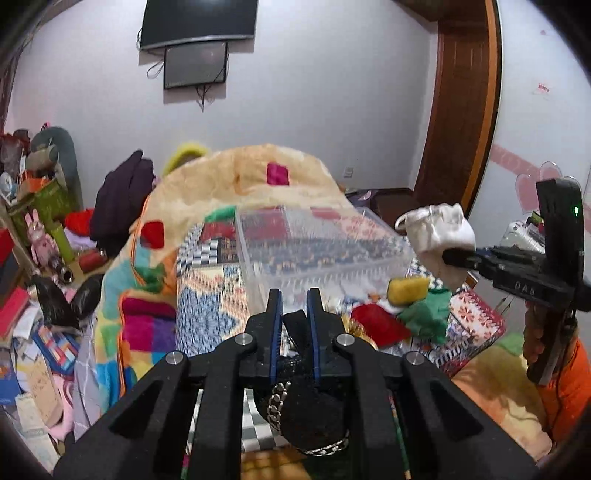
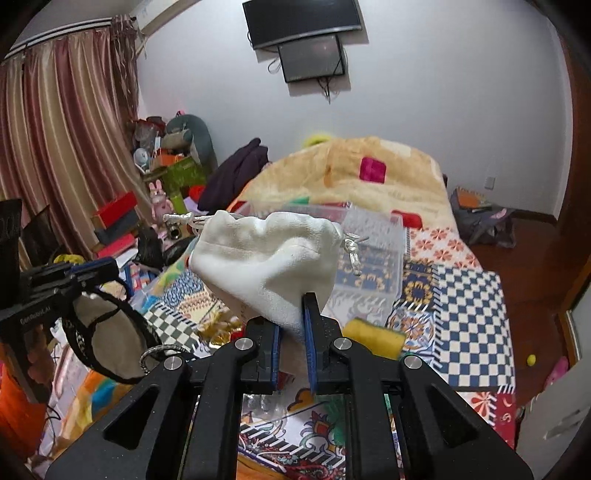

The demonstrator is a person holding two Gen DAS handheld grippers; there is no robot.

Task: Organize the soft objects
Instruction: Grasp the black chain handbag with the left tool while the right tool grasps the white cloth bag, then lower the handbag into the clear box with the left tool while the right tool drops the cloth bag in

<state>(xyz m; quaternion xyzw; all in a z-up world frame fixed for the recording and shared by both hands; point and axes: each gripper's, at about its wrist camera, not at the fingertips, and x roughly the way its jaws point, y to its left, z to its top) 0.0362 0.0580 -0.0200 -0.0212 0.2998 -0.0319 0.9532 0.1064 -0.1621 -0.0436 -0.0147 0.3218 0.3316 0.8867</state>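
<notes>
My left gripper is shut on a black soft pouch with a silver chain; the pouch hangs below the fingers and shows in the right wrist view at the left. My right gripper is shut on a white drawstring pouch and holds it in the air above the bed; the white pouch also shows in the left wrist view. A clear plastic bin stands on the patterned bedspread ahead of both grippers. A yellow sponge, a red cloth and a green cloth lie on the bed.
A heaped cream blanket with coloured squares lies behind the bin. Cluttered boxes, books and toys fill the floor at the left. Two screens hang on the wall. Curtains hang at the left, a wooden door frame at the right.
</notes>
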